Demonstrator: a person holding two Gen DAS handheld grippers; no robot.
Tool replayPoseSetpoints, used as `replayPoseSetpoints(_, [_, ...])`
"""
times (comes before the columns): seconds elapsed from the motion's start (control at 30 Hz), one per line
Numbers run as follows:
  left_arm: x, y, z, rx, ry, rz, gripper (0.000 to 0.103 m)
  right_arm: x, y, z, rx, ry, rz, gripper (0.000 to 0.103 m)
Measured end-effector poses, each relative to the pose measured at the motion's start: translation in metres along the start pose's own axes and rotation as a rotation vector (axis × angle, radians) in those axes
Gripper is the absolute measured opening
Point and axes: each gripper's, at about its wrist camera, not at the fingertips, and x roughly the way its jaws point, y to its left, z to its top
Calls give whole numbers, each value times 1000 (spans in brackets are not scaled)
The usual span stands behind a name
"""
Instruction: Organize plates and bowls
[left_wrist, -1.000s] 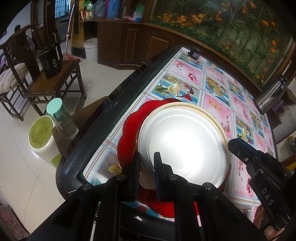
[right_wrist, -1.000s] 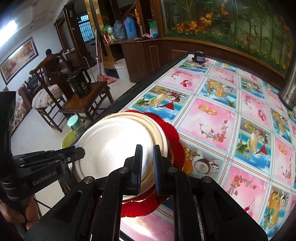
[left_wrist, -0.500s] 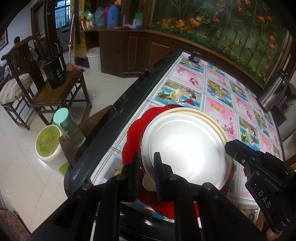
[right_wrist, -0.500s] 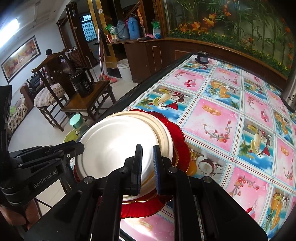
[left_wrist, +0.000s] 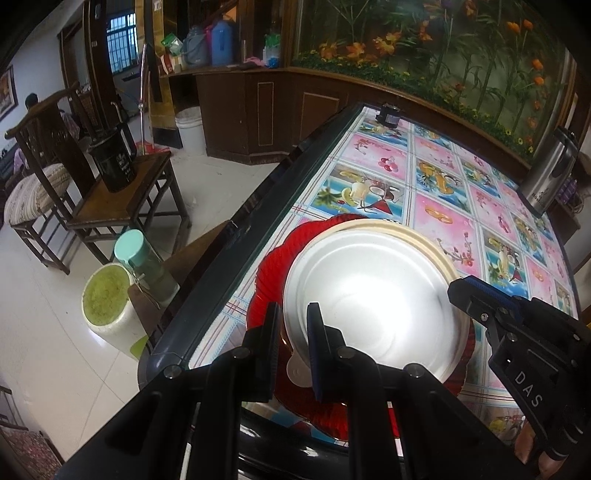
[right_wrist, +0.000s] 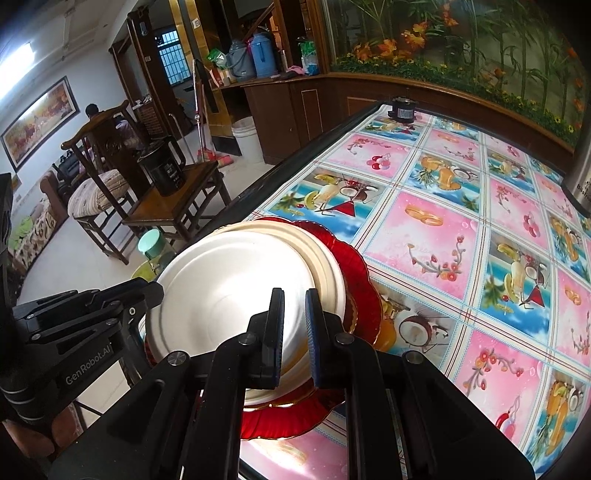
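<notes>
A white plate (left_wrist: 369, 295) hovers just over a stack near the table's left edge: a cream plate (left_wrist: 424, 240) lying on a red scalloped plate (left_wrist: 273, 266). My left gripper (left_wrist: 294, 332) is shut on the white plate's near rim. In the right wrist view the same white plate (right_wrist: 229, 288) has its rim pinched by my right gripper (right_wrist: 294, 325), which is shut on it. The cream plate (right_wrist: 325, 258) and red plate (right_wrist: 358, 273) peek out to the right. Each gripper shows in the other's view, at opposite sides of the plate.
The table (left_wrist: 221, 266) has a dark raised border and a fruit-patterned cloth. A steel flask (left_wrist: 550, 173) stands far right and a small black object (left_wrist: 388, 114) at the far end. Beside the table are a teal-capped bottle (left_wrist: 144, 266), a green-topped tub (left_wrist: 107, 299) and a chair with a black kettle (left_wrist: 114, 162).
The left gripper has tilted and rolled slightly, so its view has shifted. Both grippers keep their hold on the white plate, and the right gripper has not moved.
</notes>
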Motion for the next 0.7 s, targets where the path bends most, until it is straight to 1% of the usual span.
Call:
replayPoseSetpoints(0.23, [-1, -3, 0, 21, -17, 36, 13, 1, -5, 0, 20, 2, 9, 12])
replayPoseSetpoints(0.7, [1, -14, 4, 55, -16, 48, 13, 4, -9, 0, 35, -5, 7, 12])
